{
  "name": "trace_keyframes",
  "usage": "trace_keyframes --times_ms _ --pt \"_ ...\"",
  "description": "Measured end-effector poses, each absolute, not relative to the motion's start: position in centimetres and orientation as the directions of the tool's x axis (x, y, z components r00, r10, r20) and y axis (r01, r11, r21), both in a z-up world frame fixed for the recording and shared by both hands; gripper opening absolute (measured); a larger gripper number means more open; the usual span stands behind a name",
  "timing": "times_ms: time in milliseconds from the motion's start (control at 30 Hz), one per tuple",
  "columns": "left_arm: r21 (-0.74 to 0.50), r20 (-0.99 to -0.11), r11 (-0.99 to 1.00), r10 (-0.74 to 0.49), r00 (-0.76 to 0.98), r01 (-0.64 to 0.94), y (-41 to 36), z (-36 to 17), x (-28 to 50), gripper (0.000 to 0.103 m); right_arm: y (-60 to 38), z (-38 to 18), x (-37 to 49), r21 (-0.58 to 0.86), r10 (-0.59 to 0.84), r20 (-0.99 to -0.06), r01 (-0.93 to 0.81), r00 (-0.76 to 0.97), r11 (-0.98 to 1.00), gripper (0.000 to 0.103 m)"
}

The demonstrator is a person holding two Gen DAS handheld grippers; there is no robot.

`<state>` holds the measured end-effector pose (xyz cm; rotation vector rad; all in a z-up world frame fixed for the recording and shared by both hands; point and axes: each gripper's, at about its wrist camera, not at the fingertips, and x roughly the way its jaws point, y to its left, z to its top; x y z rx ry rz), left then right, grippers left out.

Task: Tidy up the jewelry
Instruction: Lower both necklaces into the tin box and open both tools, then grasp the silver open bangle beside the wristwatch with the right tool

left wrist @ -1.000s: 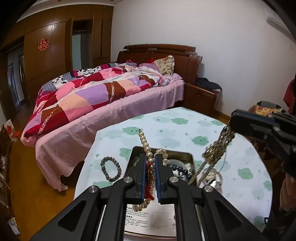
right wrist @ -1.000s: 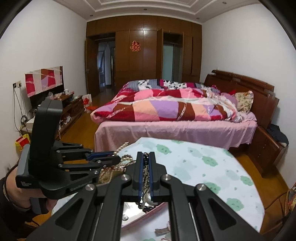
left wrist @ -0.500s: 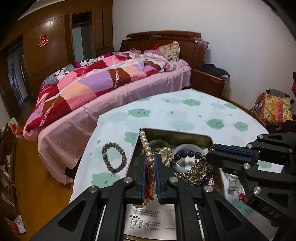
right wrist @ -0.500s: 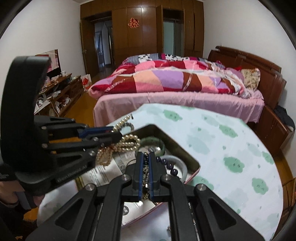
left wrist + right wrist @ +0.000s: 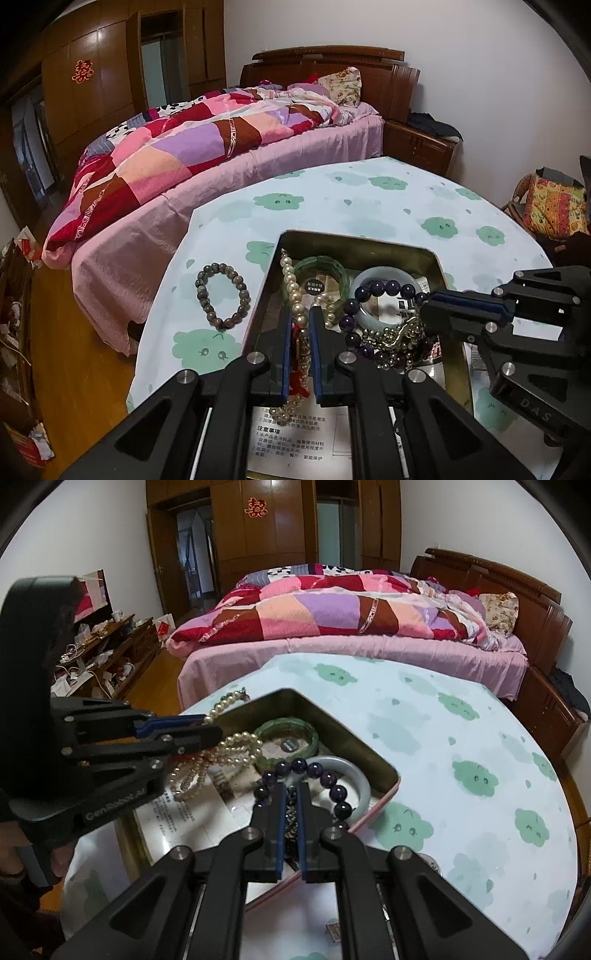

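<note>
An open metal tin [image 5: 369, 242] [image 5: 384, 766] sits on the round table and holds jewelry. My left gripper [image 5: 300, 314] [image 5: 210, 727] is shut on a pearl necklace [image 5: 291, 280] [image 5: 225, 749] with a red tassel, over the tin's left side. My right gripper [image 5: 291, 788] [image 5: 428, 308] is shut on a gold chain necklace [image 5: 395, 339] [image 5: 291, 819], which lies bunched on the tin's bottom. In the tin are a green bangle [image 5: 321, 267] [image 5: 288, 731], a pale jade bangle [image 5: 384, 280] [image 5: 354, 779] and a dark purple bead bracelet [image 5: 384, 288] [image 5: 314, 771].
A grey-brown bead bracelet [image 5: 221, 299] lies on the tablecloth [image 5: 369, 206] left of the tin. A printed paper sheet [image 5: 295, 439] lies at the tin's near end. A small item [image 5: 334, 930] lies on the cloth near me. A bed [image 5: 351, 627] stands behind the table.
My right gripper has come down with the gold chain from hanging above the table into the tin, where the chain now piles up. My left gripper has lowered slightly with the pearls.
</note>
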<state>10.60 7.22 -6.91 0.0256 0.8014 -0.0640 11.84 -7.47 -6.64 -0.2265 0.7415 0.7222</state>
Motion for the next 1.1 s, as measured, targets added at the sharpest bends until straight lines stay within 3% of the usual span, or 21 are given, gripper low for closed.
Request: trace_keyframes --times_ms 67,133,167,200,267,300,400,1100 --pt "0.013 -0.722 0.998 -0.035 0.691 0.064 7.0 -7.0 10.6 0.009 -7.7 -6.8 12.1 0.071 0.524 -0.685 -0.669 0.506 0.740 0.008" --pt "0.025 -0.723 0.999 -0.016 0.690 0.049 6.9 -7.0 10.6 0.014 -8.2 -6.8 12.2 0.076 0.522 -0.681 -0.660 0.514 0.748 0.029" --pt "0.028 -0.722 0.999 -0.007 0.692 0.039 7.0 -6.9 10.5 0.027 -8.6 -6.7 12.2 0.080 0.522 -0.676 -0.652 0.521 0.754 0.035" --pt "0.032 -0.717 0.999 0.002 0.697 0.031 7.0 -6.7 10.3 0.046 -8.9 -6.6 12.1 0.082 0.522 -0.671 -0.647 0.526 0.758 0.040" --pt "0.043 -0.685 0.999 0.027 0.728 0.003 7.1 -6.1 9.5 0.071 -9.9 -6.2 12.0 0.087 0.520 -0.661 -0.634 0.541 0.769 0.041" --pt "0.043 -0.671 0.999 0.031 0.741 -0.003 7.1 -5.8 9.2 0.074 -10.6 -6.1 11.9 0.088 0.518 -0.655 -0.626 0.550 0.775 0.045" --pt "0.018 -0.659 1.000 0.015 0.752 -0.005 7.3 -5.4 8.3 0.074 -12.7 -5.8 11.7 0.083 0.493 -0.647 -0.589 0.582 0.804 0.049" --pt "-0.022 -0.684 1.000 0.001 0.730 -0.021 4.5 -8.1 6.0 0.074 -19.9 -9.1 11.7 0.081 0.357 -0.709 -0.432 0.608 0.898 0.052"
